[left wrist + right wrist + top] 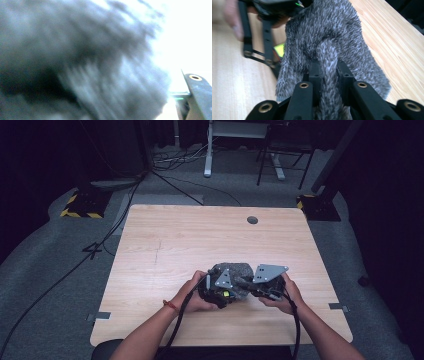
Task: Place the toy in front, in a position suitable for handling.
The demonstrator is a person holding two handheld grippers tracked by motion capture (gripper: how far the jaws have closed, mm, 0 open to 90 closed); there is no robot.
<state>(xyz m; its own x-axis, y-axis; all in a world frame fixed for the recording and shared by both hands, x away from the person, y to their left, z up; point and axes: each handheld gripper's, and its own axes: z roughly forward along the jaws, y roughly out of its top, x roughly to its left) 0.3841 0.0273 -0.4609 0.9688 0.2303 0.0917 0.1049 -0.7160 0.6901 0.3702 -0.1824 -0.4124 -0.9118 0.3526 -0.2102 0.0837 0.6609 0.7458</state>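
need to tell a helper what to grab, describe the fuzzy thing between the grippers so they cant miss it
On the light wooden table, look near the front edge. The grey fuzzy cloth lies bunched between the left gripper and right gripper. It is the sole soft, shaggy thing among hard black parts.

Both forearms come in low and angle toward each other, so the left gripper (218, 290) and the right gripper (260, 285) sit just beside one another, tips pointing inward. The right gripper's jaws are pinched tight on a fold of grey fuzzy cloth (329, 45); the left gripper's jaws are fully closed, buried in it.
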